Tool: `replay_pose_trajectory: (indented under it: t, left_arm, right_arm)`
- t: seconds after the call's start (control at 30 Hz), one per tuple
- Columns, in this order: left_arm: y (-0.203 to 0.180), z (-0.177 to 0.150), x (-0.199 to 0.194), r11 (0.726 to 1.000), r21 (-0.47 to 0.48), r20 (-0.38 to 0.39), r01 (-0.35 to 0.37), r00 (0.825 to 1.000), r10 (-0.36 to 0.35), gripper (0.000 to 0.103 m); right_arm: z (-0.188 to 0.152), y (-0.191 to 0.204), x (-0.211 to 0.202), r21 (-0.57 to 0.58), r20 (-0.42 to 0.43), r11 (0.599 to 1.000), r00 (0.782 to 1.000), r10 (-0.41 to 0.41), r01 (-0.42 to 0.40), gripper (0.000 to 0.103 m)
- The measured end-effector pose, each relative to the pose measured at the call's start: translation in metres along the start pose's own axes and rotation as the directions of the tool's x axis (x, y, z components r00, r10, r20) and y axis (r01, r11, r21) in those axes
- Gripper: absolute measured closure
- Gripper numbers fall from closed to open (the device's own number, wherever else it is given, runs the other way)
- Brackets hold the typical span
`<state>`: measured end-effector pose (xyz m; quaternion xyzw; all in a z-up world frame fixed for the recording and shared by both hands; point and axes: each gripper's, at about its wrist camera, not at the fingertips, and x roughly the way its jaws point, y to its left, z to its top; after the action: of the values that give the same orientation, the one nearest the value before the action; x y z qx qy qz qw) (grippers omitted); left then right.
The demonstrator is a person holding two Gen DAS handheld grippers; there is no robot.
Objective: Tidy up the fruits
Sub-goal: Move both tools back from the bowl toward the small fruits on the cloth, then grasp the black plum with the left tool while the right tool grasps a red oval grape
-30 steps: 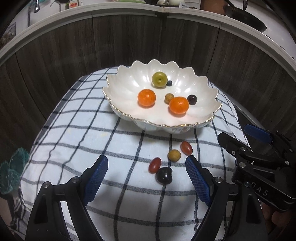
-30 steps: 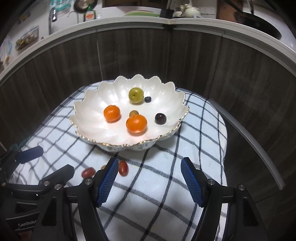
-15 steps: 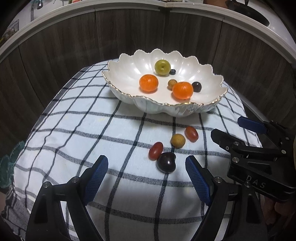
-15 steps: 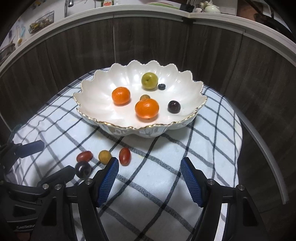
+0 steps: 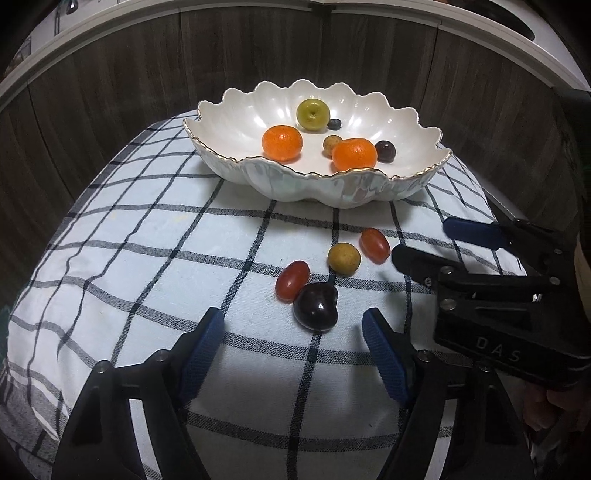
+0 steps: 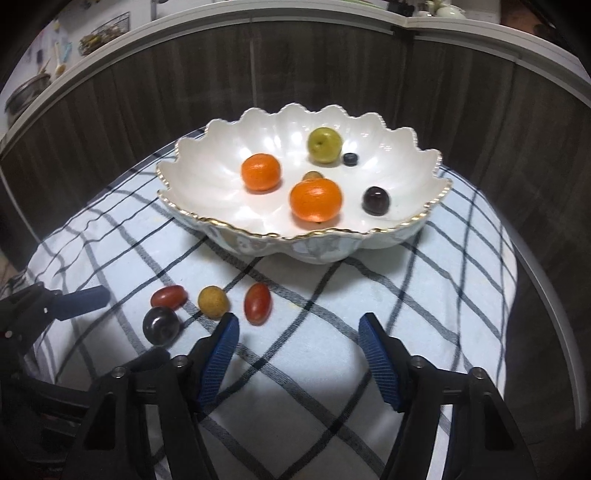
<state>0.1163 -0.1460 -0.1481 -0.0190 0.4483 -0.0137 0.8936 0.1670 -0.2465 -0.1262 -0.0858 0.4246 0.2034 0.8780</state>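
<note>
A white scalloped bowl (image 5: 413, 184) (image 6: 192, 206) with a gold rim holds two oranges (image 5: 282, 143) (image 6: 315, 199), a green fruit (image 5: 313, 114), a blueberry, a small tan fruit and a dark cherry (image 6: 376, 200). On the checked cloth in front lie two red grape tomatoes (image 5: 292, 280) (image 6: 257, 303), a tan round fruit (image 5: 344, 259) (image 6: 213, 301) and a dark cherry (image 5: 316, 306) (image 6: 160, 325). My left gripper (image 5: 291, 325) (image 6: 110, 328) is open and closing, the loose cherry just ahead of its tips. My right gripper (image 6: 298, 325) (image 5: 436, 243) is open and closing over bare cloth, a tomato just off its left finger.
The blue-and-white checked cloth (image 5: 147, 240) covers a rounded table that drops away at its left and right edges. Dark wood panels (image 6: 332, 66) rise behind the bowl, with a counter of kitchenware (image 6: 103, 29) on top. A hand shows at the lower right of the left wrist view.
Both grippers have sunk toward the cloth and their jaws have narrowed. The loose fruits now lie closer to the fingertips. No fruit has moved.
</note>
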Motion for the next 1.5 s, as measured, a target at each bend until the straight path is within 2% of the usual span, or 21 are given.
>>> replay_pose_trajectory:
  t: [0.2, 0.47, 0.67, 0.8, 0.97, 1.03, 1.5]
  left_arm:
    - [0.002, 0.000, 0.007, 1.000, -0.009, -0.009, 0.006, 1.000, -0.006, 0.039]
    - [0.000, 0.003, 0.015, 1.000, -0.016, -0.013, 0.011, 1.000, -0.012, 0.044]
    - [-0.001, 0.005, 0.017, 1.000, -0.006, -0.008, 0.003, 1.000, -0.003, 0.057]
    - [-0.006, 0.004, 0.016, 1.000, 0.018, -0.004, 0.013, 1.000, -0.012, 0.069]
    - [-0.005, 0.004, 0.015, 1.000, 0.021, -0.002, 0.017, 1.000, -0.017, 0.072]
    - [-0.005, 0.005, 0.015, 1.000, 0.020, -0.002, 0.016, 1.000, -0.015, 0.078]
    - [-0.003, 0.005, 0.012, 1.000, 0.023, -0.018, 0.020, 1.000, -0.020, 0.078]
  right_arm:
    - [0.003, 0.003, 0.011, -0.012, -0.021, 0.999, 0.999, 0.040, -0.040, 0.046]
    - [0.008, 0.009, 0.022, -0.034, -0.046, 0.997, 0.997, 0.069, -0.071, 0.051]
    - [0.012, 0.014, 0.029, -0.050, -0.060, 0.995, 0.995, 0.079, -0.082, 0.057]
    - [0.013, 0.016, 0.033, -0.054, -0.069, 0.995, 0.994, 0.081, -0.085, 0.066]
    - [0.013, 0.019, 0.034, -0.069, -0.064, 0.994, 0.995, 0.076, -0.080, 0.075]
    - [0.012, 0.019, 0.034, -0.070, -0.061, 0.994, 0.995, 0.074, -0.078, 0.081]
    - [0.010, 0.021, 0.027, -0.043, -0.058, 0.997, 0.996, 0.067, -0.069, 0.083]
